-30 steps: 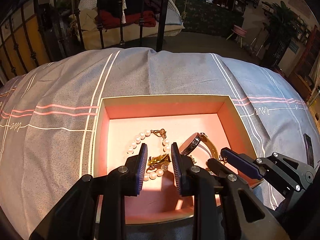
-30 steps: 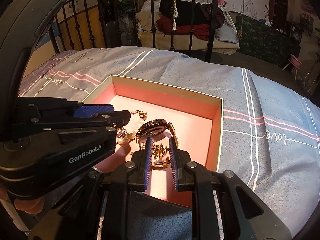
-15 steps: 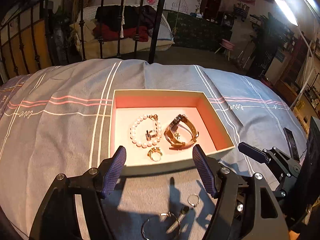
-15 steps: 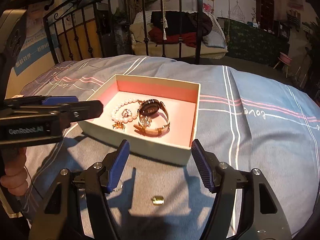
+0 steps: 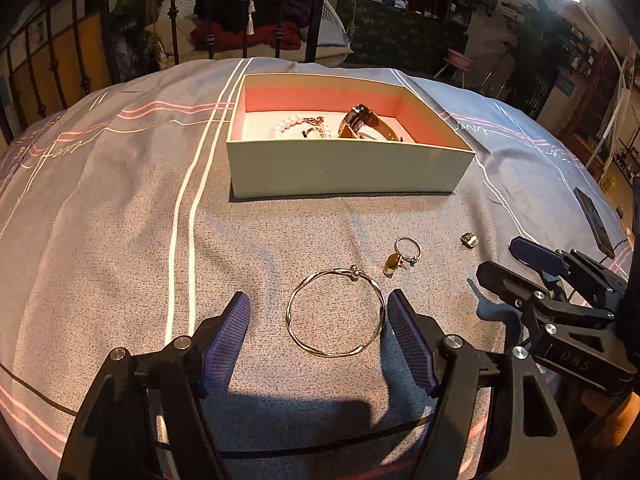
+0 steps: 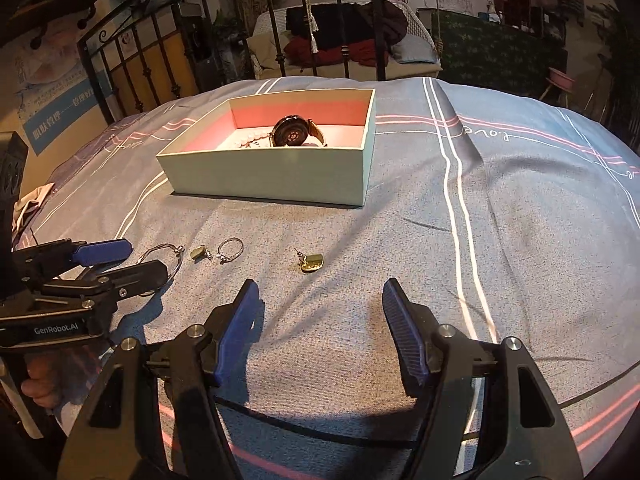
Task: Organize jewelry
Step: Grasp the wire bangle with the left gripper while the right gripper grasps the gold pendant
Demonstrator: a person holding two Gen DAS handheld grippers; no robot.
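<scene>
An open box (image 5: 344,168) with a pink inside sits on the grey bedspread; it holds a pearl bracelet (image 5: 298,128) and a watch (image 5: 360,120). In front of it lie a thin gold bangle (image 5: 334,314), a ring (image 5: 408,248), a gold earring (image 5: 391,264) and another gold earring (image 5: 469,239). My left gripper (image 5: 318,320) is open and empty, its fingers either side of the bangle. My right gripper (image 6: 322,308) is open and empty, just short of the heart-shaped earring (image 6: 310,263). The box (image 6: 280,172), watch (image 6: 291,131) and ring (image 6: 230,249) show in the right wrist view.
The bedspread (image 5: 120,220) has white and pink stripes. A dark phone (image 5: 596,220) lies at the right edge. An iron bed frame (image 6: 180,68) stands behind the bed, with more furniture beyond it.
Both grippers have opened, released gold pieces into the box and drawn back toward me. They now sit low over the loose jewelry in front of the box.
</scene>
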